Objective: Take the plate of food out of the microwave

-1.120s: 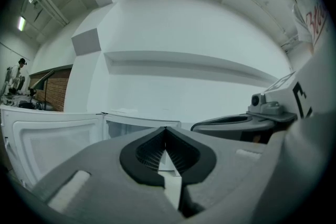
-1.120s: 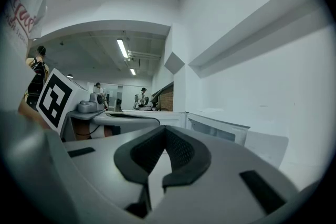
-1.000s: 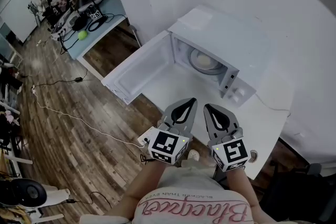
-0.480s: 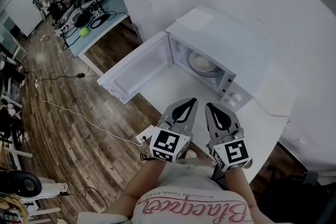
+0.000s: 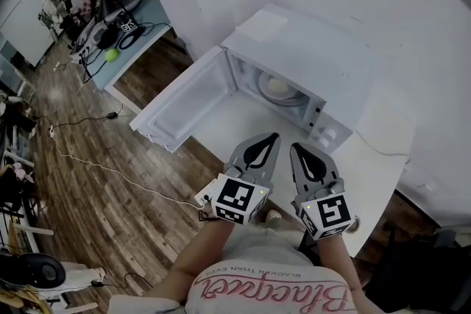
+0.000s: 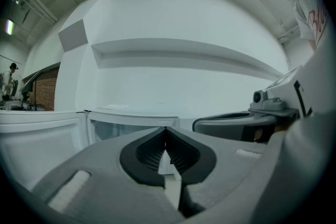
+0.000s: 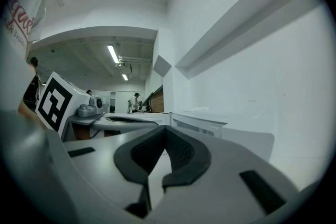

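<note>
A white microwave (image 5: pixel 309 62) stands on a white table (image 5: pixel 235 125), its door (image 5: pixel 180 106) swung open to the left. Inside lies a pale plate of food (image 5: pixel 278 87) on the turntable. My left gripper (image 5: pixel 274 136) and right gripper (image 5: pixel 295 147) are held side by side over the table's near edge and point at the microwave, well short of it. Both are shut with nothing between the jaws. The left gripper view shows its closed tips (image 6: pixel 166 128) before the open door (image 6: pixel 42 136). In the right gripper view the tips (image 7: pixel 165 127) meet too, with the microwave (image 7: pixel 210 124) ahead.
A light blue desk (image 5: pixel 143 29) with monitors, cables and a green ball (image 5: pixel 111 54) stands at the upper left. Wooden floor (image 5: pixel 96 180) with a white cable lies to the left. A white wall rises behind the microwave. People stand far off at the upper left.
Both grippers have edged forward toward the microwave, still side by side and shut. The head view has shifted a little.
</note>
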### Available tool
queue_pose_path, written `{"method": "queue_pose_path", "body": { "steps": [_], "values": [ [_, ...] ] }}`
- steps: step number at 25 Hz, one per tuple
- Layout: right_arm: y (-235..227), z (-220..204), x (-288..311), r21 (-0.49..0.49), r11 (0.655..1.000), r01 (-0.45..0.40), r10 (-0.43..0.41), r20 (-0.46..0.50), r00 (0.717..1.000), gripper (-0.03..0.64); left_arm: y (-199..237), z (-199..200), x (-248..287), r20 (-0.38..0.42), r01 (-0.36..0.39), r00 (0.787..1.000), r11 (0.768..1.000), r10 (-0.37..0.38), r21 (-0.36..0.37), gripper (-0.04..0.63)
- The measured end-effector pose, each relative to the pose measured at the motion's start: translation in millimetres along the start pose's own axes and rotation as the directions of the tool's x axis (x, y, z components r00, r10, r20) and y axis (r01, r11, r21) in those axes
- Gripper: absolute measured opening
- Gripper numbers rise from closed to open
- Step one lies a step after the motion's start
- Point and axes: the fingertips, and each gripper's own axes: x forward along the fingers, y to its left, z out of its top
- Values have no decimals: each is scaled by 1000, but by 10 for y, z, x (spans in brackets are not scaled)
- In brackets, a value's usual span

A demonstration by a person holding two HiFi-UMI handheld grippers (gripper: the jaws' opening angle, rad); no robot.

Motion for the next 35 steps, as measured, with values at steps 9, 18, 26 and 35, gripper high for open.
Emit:
{"method": "queue_pose_path", "body": {
  "steps": [9, 18, 26, 35],
  "values": [
    [-40, -66, 229, -22, 998, 61, -61, -25, 998, 5, 198, -97, 193, -4, 75, 997, 997, -75, -17, 6],
    [-11, -112, 580, -20, 992, 124, -125, -51, 991, 5, 505, -81, 225, 19, 172, 985, 984, -171, -51, 6],
    [97, -142, 875, -22, 987, 161, -162, -75, 984, 5, 775, -196, 293, -31, 255, 966, 964, -258, -75, 6],
    [44, -165, 1091, -35, 973, 227, -230, -95, 969, 5, 1034, -411, 520, -72, 257, 963, 966, -258, -32, 6]
  ]
}}
